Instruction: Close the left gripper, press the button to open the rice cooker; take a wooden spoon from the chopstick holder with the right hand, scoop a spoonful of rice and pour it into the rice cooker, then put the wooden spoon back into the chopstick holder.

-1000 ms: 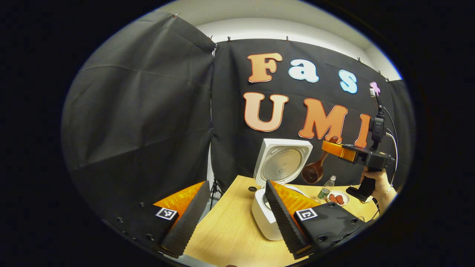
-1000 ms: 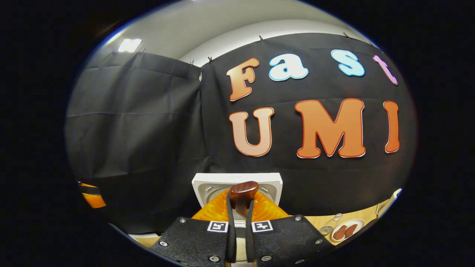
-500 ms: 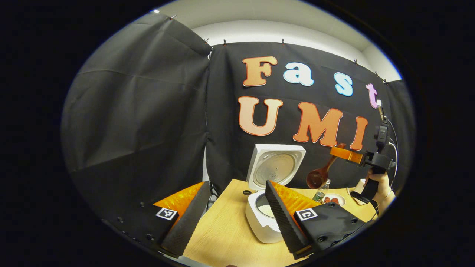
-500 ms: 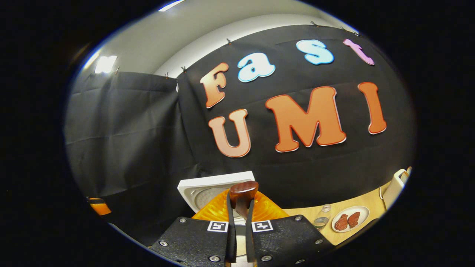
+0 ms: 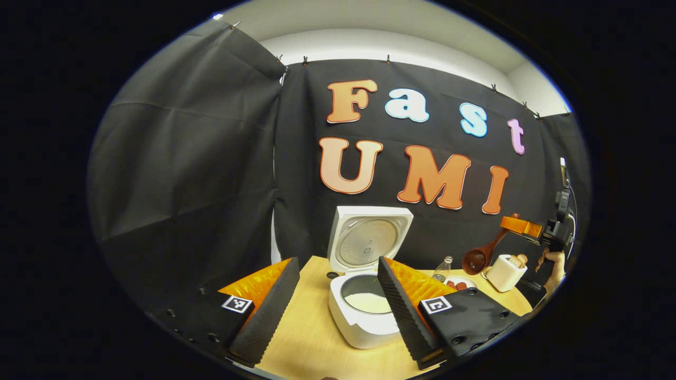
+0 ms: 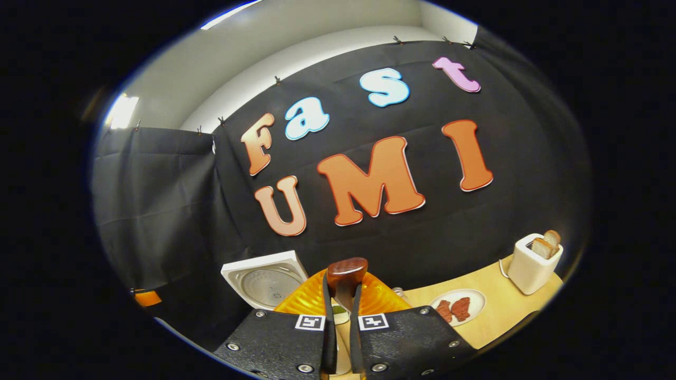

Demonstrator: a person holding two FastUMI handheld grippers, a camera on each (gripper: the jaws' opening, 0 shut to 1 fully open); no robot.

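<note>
Spoon return: rice in cooker, spoon near holder.
My left gripper (image 5: 338,311) stands apart before the open cooker (image 5: 363,316), clear of the pot. My right gripper (image 6: 340,338) clamps the spoon (image 5: 478,258) by its handle, bowl hanging above the holder (image 5: 505,272) for re-entry.

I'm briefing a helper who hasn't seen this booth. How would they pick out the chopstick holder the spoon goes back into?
Start at the open white rice cooker on the wooden table, then look along the table past the bottle and the plate. The chopstick holder is the small white box-like container there, with light-coloured pieces sticking out of its top, unlike the flat plate beside it.
</note>
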